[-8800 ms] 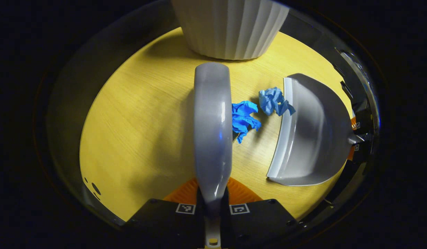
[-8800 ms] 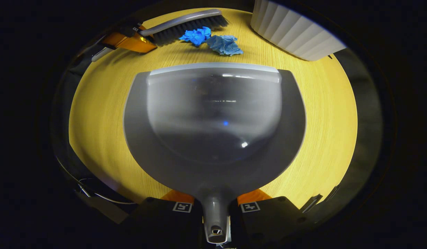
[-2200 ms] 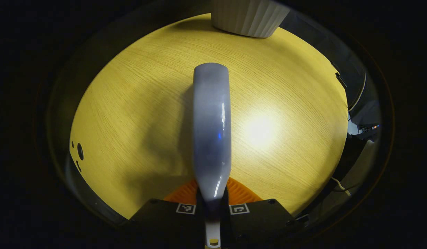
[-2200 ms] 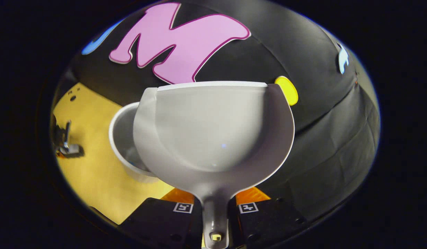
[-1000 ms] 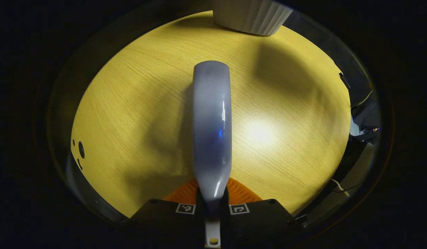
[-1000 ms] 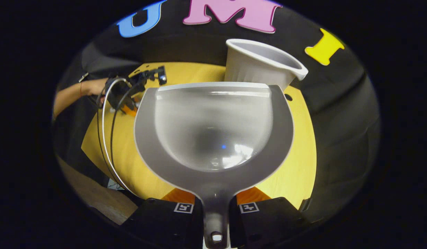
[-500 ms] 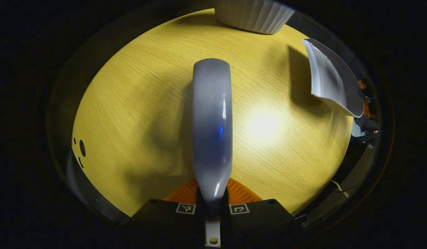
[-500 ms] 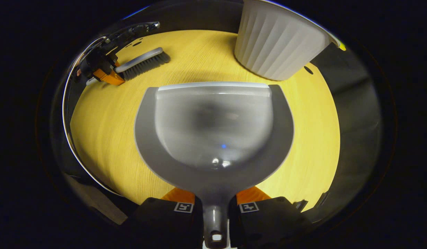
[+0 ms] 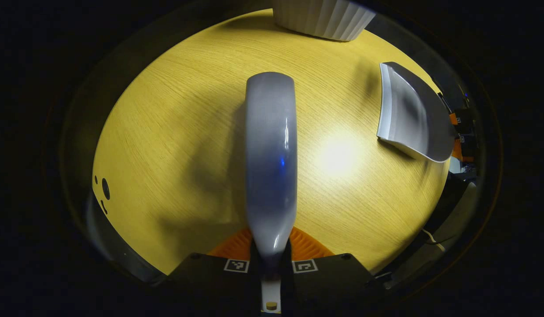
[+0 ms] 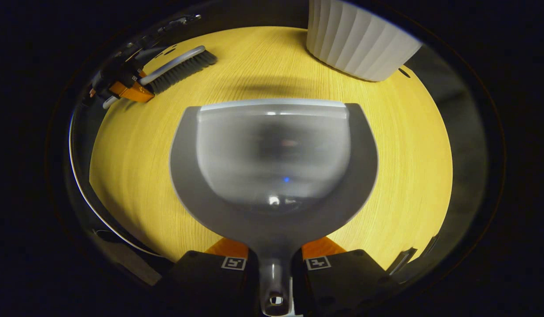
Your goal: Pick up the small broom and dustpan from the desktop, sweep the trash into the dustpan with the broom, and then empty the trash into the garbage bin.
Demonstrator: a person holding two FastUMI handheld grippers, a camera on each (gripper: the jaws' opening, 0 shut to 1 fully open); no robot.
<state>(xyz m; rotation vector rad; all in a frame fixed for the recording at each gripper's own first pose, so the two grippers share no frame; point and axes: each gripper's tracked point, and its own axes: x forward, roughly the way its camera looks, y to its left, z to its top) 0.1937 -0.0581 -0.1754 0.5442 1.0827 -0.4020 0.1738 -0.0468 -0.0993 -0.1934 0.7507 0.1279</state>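
My left gripper (image 9: 271, 251) is shut on the handle of the small grey broom (image 9: 270, 158), whose back runs up the middle of the left gripper view over the yellow desktop (image 9: 175, 132). My right gripper (image 10: 274, 257) is shut on the handle of the grey dustpan (image 10: 274, 163), which hangs low over the desktop (image 10: 408, 167) with nothing in its pan. In the left gripper view the dustpan (image 9: 410, 114) is at the right, with the right gripper (image 9: 459, 134) behind it. In the right gripper view the broom (image 10: 177, 68) and the left gripper (image 10: 122, 88) are at the upper left.
The white ribbed garbage bin (image 9: 322, 17) stands at the far edge of the desk, and its wall (image 10: 360, 42) is at the upper right in the right gripper view. Small dark holes (image 9: 104, 189) mark the desktop at the left. A cable (image 10: 85, 176) runs past the desk's left edge.
The dustpan was tipped at the bin, then swung back and came down close to the desktop. The blue crumpled trash seen on the desk 8.8 s ago is gone. The broom has hardly moved.
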